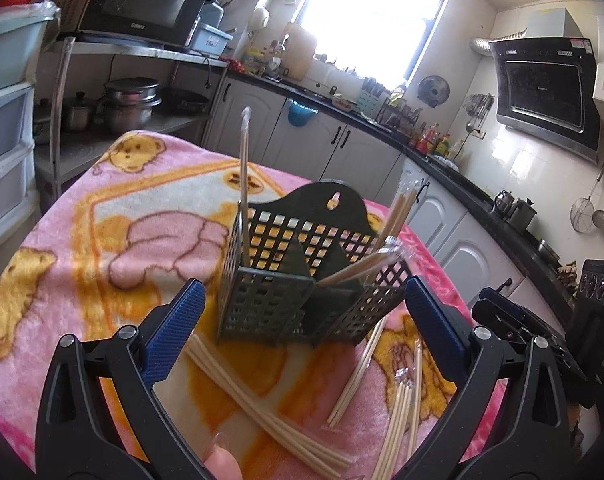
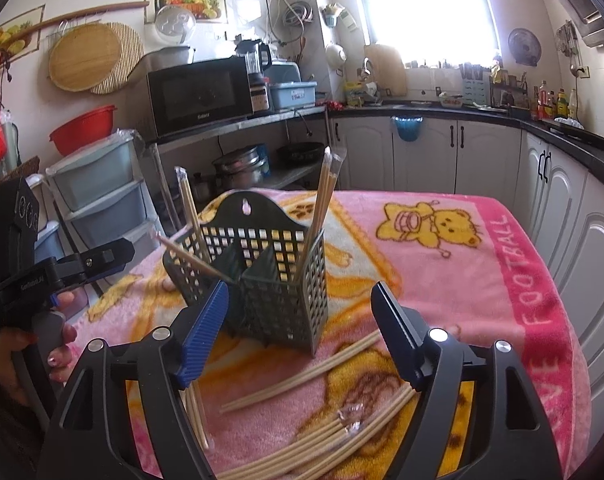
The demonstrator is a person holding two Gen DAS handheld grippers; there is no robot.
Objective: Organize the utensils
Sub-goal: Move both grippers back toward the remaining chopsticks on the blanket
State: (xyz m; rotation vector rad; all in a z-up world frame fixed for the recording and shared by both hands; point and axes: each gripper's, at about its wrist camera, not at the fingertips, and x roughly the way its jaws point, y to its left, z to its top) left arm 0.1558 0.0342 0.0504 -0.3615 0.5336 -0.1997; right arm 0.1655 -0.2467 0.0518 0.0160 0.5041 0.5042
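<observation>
A: So, where does the utensil caddy [image 1: 314,280] sit against the left claw [image 1: 302,308]?

B: Straight ahead of it, past the fingertips, standing upright on the pink bear blanket [image 1: 101,240] that covers the counter. The claw's blue-padded jaws stand wide apart, with nothing between the pads; the caddy's lower front shows in the gap between them, though whether it reaches in between the tips I cannot tell.

A: And the right claw [image 2: 297,312]?

B: Same picture from the other side. Its jaws are spread too and hold nothing. The caddy [image 2: 261,276] stands just beyond its tips, a little toward the left finger, whose blue pad overlaps the caddy's corner in the view. Touching or not, I cannot tell.

A: Where are the chopsticks?

B: Some already stand in the caddy: one wrapped pair [image 1: 244,184] upright in the left compartment as the left camera sees it, others [image 1: 386,240] leaning out of the right one. The rest lie loose on the blanket on the near side of the caddy. A long bundle [image 1: 269,412] lies slantwise under the left claw, and more sticks [image 1: 402,412] lie beneath its right finger. From the right camera, loose sticks [image 2: 302,372] lie fanned under and between the right claw's fingers.

A: Anything else in view?

B: A hand [image 2: 25,356] at the left edge of the right camera, gripping the other claw's handle.
</observation>
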